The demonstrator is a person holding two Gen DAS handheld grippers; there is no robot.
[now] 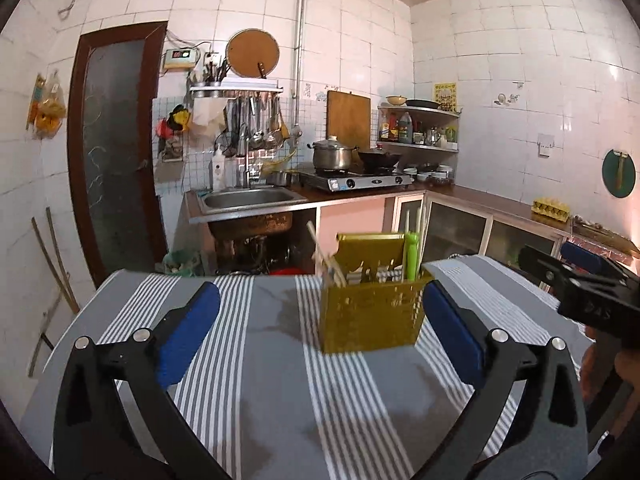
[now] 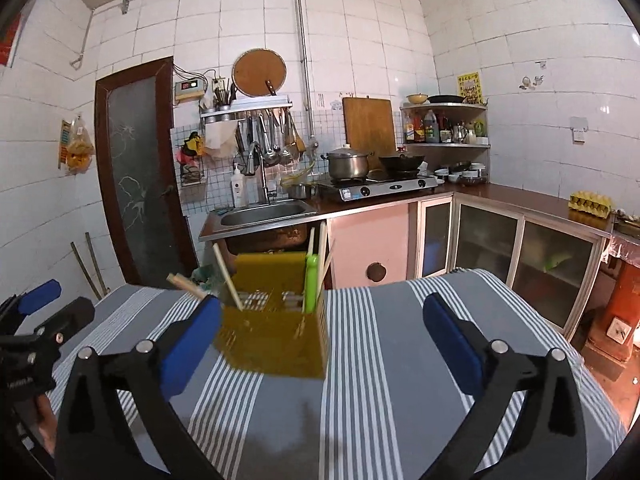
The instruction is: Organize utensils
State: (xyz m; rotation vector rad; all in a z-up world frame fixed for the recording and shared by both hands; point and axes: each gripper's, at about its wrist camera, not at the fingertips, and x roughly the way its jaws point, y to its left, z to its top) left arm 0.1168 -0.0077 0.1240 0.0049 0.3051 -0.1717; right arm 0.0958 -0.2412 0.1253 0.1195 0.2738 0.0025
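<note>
A yellow perforated utensil holder (image 1: 372, 312) (image 2: 272, 340) stands on the grey-and-white striped tablecloth (image 1: 240, 360). Wooden chopsticks (image 1: 328, 256) (image 2: 228, 276), a green-handled utensil (image 1: 412, 256) (image 2: 311, 284) and some metal pieces stick up out of it. My left gripper (image 1: 320, 300) is open; the holder stands just beyond its fingertips, nearer the right blue pad, untouched. My right gripper (image 2: 322, 312) is open too, with the holder just past its left blue pad. Each gripper shows at the edge of the other's view: the right (image 1: 580, 284), the left (image 2: 40, 320).
Beyond the table's far edge lie a steel sink (image 2: 268, 212), a two-burner stove (image 2: 384, 188) with a pot and a wok, and low cabinets (image 2: 500, 240) along the right wall. A dark door (image 1: 112, 152) is at the left. An egg carton (image 2: 591, 202) sits on the counter.
</note>
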